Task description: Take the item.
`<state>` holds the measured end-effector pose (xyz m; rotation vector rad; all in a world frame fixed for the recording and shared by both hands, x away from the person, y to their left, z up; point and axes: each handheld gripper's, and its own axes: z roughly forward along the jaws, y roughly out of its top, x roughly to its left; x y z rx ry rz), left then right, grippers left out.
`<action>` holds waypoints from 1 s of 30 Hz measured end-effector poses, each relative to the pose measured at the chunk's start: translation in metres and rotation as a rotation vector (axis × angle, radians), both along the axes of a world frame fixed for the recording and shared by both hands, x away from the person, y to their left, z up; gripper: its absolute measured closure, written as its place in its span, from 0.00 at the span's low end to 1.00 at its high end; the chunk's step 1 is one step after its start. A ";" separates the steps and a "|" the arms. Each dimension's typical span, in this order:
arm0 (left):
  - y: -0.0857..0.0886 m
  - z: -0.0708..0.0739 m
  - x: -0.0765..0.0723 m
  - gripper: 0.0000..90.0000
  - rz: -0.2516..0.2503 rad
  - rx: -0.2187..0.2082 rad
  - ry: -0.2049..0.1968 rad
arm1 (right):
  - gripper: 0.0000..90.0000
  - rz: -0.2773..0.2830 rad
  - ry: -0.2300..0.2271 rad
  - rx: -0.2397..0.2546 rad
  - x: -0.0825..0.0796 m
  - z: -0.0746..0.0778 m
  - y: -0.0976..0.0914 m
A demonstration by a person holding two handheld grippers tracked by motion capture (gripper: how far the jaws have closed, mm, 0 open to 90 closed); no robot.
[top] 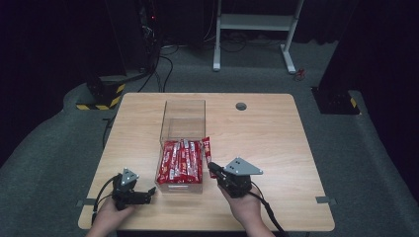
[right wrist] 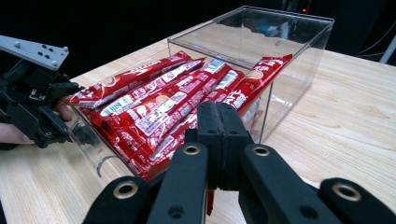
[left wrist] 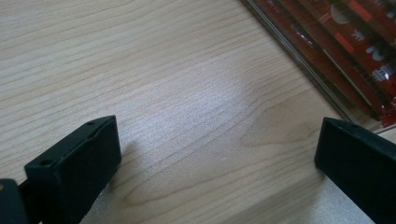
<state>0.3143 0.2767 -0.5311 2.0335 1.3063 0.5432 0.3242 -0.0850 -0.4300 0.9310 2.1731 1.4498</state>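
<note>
bright overhead light on the table (top: pixel 276 143), dark surroundings, soft focus

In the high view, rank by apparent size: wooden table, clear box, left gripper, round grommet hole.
1. wooden table
2. clear box
3. left gripper, nearer the camera, yet plainly smaller than the box
4. round grommet hole

Black hand-held gripper (top: pixel 213 169) with grey three-cornered plate, trailing cable.
</note>
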 end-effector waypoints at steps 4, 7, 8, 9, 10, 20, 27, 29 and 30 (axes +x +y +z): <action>0.000 0.000 0.000 0.01 0.000 0.000 0.000 | 1.00 -0.007 0.000 0.004 0.001 0.001 -0.003; 0.000 0.000 0.000 0.01 0.000 0.000 0.000 | 1.00 -0.014 0.001 0.008 0.002 0.002 -0.006; 0.000 0.000 0.000 0.01 0.000 0.000 0.000 | 1.00 -0.014 0.001 0.008 0.002 0.002 -0.006; 0.000 0.000 0.000 0.01 0.000 0.000 0.000 | 1.00 -0.016 -0.004 0.010 0.003 0.002 -0.008; 0.000 0.000 0.000 0.01 0.000 0.000 0.000 | 1.00 -0.018 -0.005 0.010 0.003 0.002 -0.008; 0.000 0.000 0.000 0.01 0.000 0.000 0.000 | 1.00 -0.043 -0.006 0.021 0.008 0.003 -0.018; 0.000 0.000 0.000 0.01 0.000 0.000 0.000 | 1.00 -0.067 -0.010 0.027 0.013 0.004 -0.028; 0.000 0.000 0.000 0.01 -0.001 0.000 0.001 | 1.00 -0.073 -0.009 0.029 0.014 0.004 -0.030; 0.000 0.000 0.000 0.01 -0.001 0.000 0.001 | 1.00 -0.073 -0.009 0.029 0.014 0.004 -0.030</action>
